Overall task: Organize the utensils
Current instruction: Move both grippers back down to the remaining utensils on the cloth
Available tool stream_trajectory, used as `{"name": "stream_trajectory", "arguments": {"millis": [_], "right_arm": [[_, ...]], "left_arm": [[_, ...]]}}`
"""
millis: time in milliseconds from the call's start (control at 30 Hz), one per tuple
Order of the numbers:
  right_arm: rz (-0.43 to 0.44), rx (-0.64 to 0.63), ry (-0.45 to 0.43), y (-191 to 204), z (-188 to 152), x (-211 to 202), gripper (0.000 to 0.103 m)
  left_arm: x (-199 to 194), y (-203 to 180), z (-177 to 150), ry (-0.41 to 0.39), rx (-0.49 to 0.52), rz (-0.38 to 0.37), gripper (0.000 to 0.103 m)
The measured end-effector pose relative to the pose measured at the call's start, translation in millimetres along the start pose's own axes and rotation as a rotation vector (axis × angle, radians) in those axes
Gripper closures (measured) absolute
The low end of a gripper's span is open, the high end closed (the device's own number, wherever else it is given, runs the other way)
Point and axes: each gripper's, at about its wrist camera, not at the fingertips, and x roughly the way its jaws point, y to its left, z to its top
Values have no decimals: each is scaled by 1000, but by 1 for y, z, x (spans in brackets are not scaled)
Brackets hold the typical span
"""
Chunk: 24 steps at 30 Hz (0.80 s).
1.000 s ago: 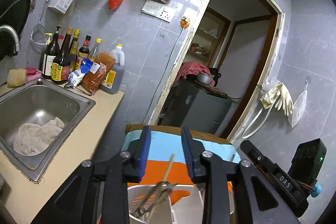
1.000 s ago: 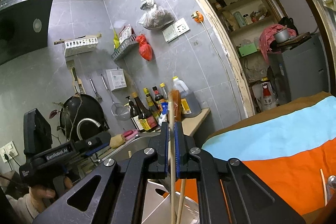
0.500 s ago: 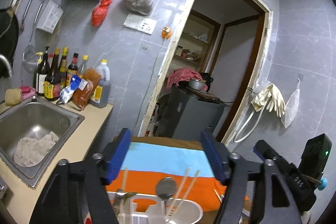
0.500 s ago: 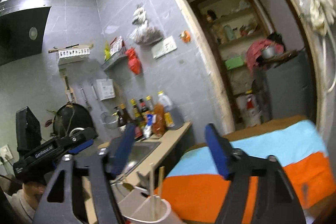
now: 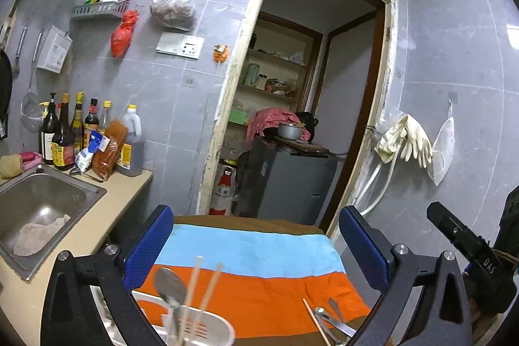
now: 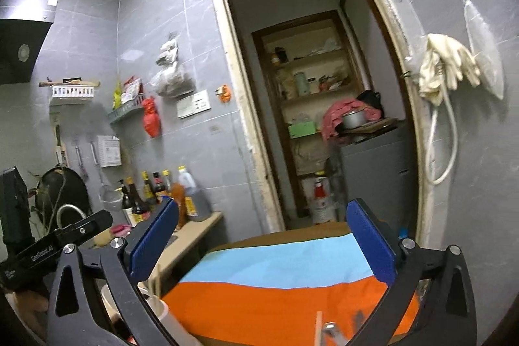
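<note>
A white utensil holder (image 5: 194, 331) stands at the near left of the table with the blue and orange cloth (image 5: 253, 248). A metal spoon (image 5: 170, 287) and two wooden chopsticks (image 5: 207, 287) stand in it. My left gripper (image 5: 256, 248) is open and empty above it. A loose chopstick (image 5: 316, 323) and metal utensils (image 5: 334, 321) lie on the cloth at the near right. My right gripper (image 6: 262, 239) is open and empty over the cloth (image 6: 285, 255). The holder (image 6: 162, 312) with the chopsticks (image 6: 158, 279) shows at its lower left.
A steel sink (image 5: 32, 206) with a cloth in it sits in the counter at the left. Sauce bottles (image 5: 74, 132) stand along the wall. A doorway (image 5: 308, 106) with a grey cabinet (image 5: 285, 184) lies beyond the table. Rubber gloves (image 5: 405, 138) hang on the right wall.
Both grippers have opened wide and drawn back from the holder. The right gripper let go of the chopsticks, which now stand in the holder.
</note>
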Motion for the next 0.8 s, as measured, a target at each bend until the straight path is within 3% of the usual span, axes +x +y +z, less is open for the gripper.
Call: {"name": "stream_trajectory", "arguments": {"millis": [333,800], "right_arm": [[-52,-10,71,-65,5,-3,1],[-111,6,244,-154,-48,28,2]], "left_arm": [[16,-46,-26,65,28,0,0],[63,-82,-94,193,29,-13,0]]}}
